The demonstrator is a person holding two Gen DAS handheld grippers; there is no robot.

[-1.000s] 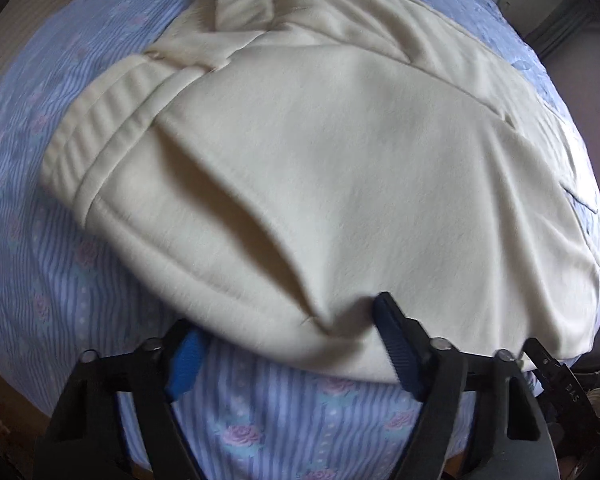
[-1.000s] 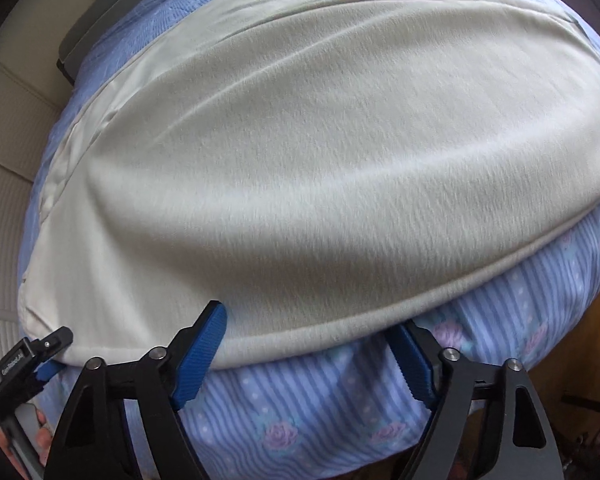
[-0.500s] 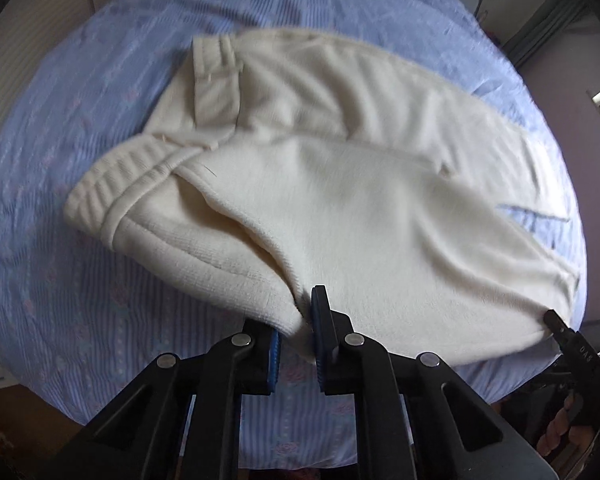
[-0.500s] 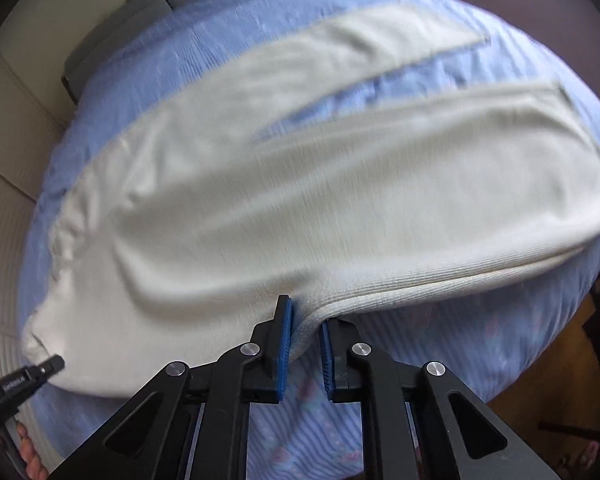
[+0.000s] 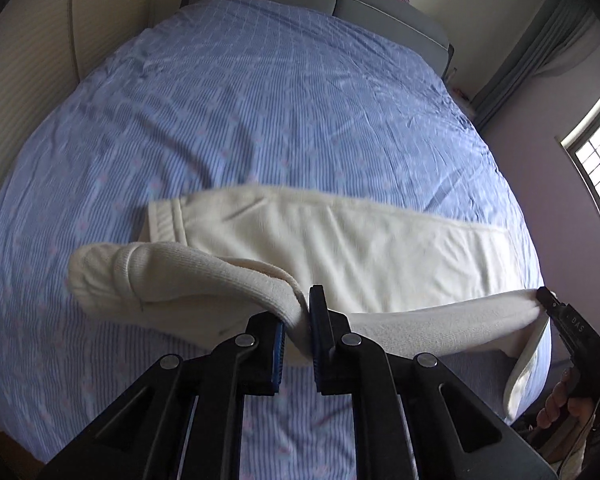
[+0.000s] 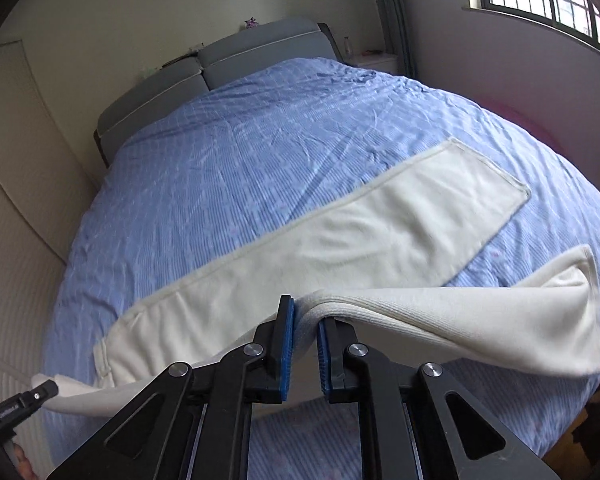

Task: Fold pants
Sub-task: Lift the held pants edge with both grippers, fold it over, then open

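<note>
Only legible bit: "DAS", white letters on black right gripper (image 5: 572, 326), seen at right edge of left wrist view. White print on left gripper (image 6: 18, 410) too small to read.

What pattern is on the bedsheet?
The bedsheet is light blue with fine stripes and faint pink flowers, clearest in the left wrist view.

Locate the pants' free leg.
In the right wrist view, the free leg lies flat on the blue bedspread, right of centre, beyond the lifted leg.

Cream knit-cloth pants (image 5: 340, 248): soft, matt, ribbed waistband. Blue striped cotton-like bedsheet (image 5: 260, 100): matt, creased. Grey upholstered headboard (image 6: 220, 64): matt fabric.
</note>
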